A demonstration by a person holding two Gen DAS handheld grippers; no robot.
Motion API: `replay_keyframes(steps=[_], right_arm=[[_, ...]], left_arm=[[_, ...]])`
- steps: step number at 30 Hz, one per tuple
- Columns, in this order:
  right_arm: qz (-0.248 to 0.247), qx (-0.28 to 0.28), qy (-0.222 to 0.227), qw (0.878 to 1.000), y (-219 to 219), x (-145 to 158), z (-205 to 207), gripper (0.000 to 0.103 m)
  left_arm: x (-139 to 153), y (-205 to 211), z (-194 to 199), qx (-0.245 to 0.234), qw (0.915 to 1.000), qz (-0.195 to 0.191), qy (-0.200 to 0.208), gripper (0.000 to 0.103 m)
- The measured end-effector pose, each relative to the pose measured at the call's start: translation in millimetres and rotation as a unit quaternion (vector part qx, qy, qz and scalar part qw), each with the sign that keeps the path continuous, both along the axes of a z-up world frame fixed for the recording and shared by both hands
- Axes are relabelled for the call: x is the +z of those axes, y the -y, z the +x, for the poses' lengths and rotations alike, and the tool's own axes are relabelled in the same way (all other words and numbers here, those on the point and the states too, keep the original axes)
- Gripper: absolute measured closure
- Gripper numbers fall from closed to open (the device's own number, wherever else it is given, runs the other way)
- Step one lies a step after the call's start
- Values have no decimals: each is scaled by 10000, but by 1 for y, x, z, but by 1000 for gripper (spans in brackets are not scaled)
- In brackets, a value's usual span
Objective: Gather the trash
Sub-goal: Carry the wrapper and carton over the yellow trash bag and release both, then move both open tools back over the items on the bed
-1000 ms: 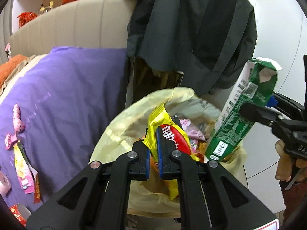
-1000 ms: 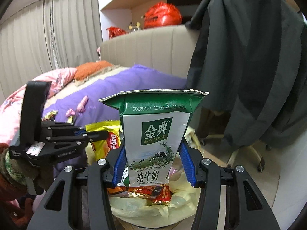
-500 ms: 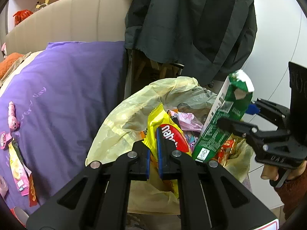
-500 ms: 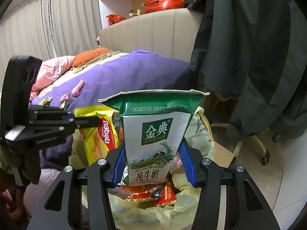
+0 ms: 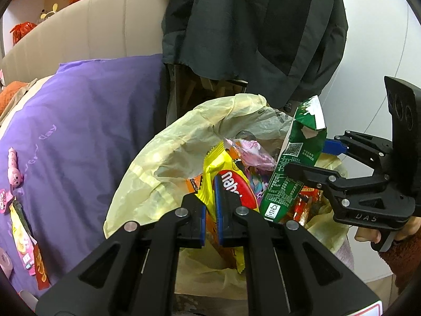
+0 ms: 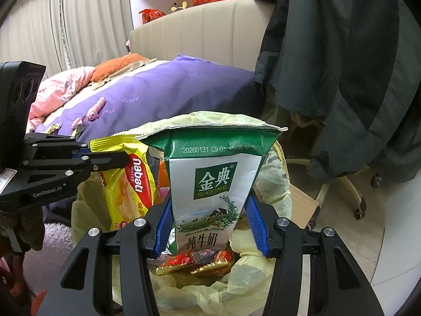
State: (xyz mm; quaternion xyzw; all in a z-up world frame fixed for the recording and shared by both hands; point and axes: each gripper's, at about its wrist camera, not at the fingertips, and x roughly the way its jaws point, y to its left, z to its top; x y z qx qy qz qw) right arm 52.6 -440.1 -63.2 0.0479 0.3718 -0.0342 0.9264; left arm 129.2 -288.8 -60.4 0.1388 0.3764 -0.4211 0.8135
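My left gripper [image 5: 209, 205] is shut on a yellow Nabati wafer wrapper [image 5: 231, 184], held over the open mouth of a trash bin lined with a pale yellow bag [image 5: 168, 158]. My right gripper [image 6: 210, 226] is shut on a green and white milk carton [image 6: 213, 189], its base down inside the bag's opening. The carton [image 5: 294, 168] and the right gripper [image 5: 310, 158] show at the right in the left wrist view. The wrapper [image 6: 131, 184] and the left gripper [image 6: 110, 160] show at the left in the right wrist view. Red and pink wrappers [image 6: 200, 262] lie in the bag [image 6: 273, 184].
A bed with a purple cover [image 5: 79, 121] lies to the left, with snack wrappers [image 5: 23, 242] and a pink toy [image 5: 14, 163] on it. A dark jacket [image 5: 252, 34] hangs behind the bin. A chair base on casters [image 6: 350, 200] stands at the right.
Both grippers have come lower and closer to the bin. The milk carton has gone down into the bag's opening, and the yellow wrapper is now over it.
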Motion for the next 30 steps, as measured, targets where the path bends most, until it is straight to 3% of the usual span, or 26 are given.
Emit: replay_keyframes(steps=[15, 16, 19, 23, 30], right_arm=[[-175, -60, -166, 9997, -7, -5, 9, 54], [-136, -61, -149, 9998, -7, -4, 9, 54], [-51, -55, -111, 9999, -4, -1, 8, 53], [-128, -90, -129, 9998, -6, 6, 5, 48], [-313, -97, 184, 9993, -18, 36, -7, 45]], left_arm=[[-5, -14, 17, 64, 9975, -347, -618, 97], [-4, -16, 18, 63, 9970, -397, -666, 94], [2, -23, 19, 72, 9956, -577, -738, 71], [15, -32, 18, 193, 9936, -837, -739, 54], [42, -67, 20, 626, 9891, -1202, -583, 52]])
